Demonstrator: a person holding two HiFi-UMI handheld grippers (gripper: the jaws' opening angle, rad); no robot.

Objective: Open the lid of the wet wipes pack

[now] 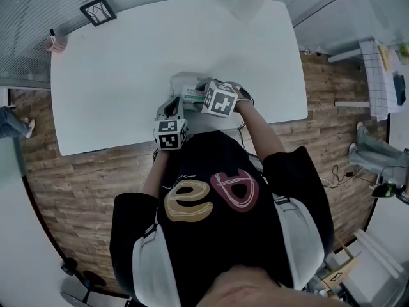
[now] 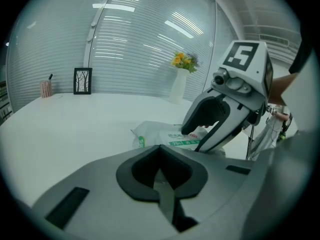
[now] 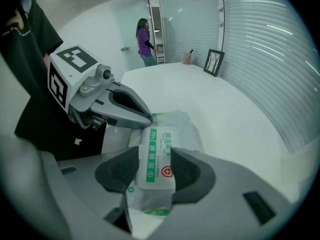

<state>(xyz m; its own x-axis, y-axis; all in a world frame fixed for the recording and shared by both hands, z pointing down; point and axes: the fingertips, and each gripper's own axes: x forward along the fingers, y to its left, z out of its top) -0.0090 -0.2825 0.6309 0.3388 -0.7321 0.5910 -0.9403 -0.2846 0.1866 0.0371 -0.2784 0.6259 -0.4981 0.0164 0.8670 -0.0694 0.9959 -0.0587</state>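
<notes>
The wet wipes pack (image 1: 190, 86) lies near the front edge of the white table (image 1: 121, 75), white film with green print. In the right gripper view its hard lid (image 3: 157, 154), labelled with green strips and a red mark, sits between my right gripper's (image 3: 156, 156) pads, which touch both long sides; crumpled film bulges below it. My left gripper (image 2: 160, 148) is shut, a thin pale strip of the pack's edge showing between its pads. The pack's body (image 2: 167, 136) shows just beyond its tips. The right gripper's fingers (image 2: 215, 116) come down onto the pack from the right.
A white vase of yellow flowers (image 1: 249, 2) stands at the table's far edge. A black picture frame (image 1: 98, 10) and a small pen holder (image 1: 57, 43) stand at the far left corner. A person in purple (image 3: 145, 41) stands in the doorway beyond.
</notes>
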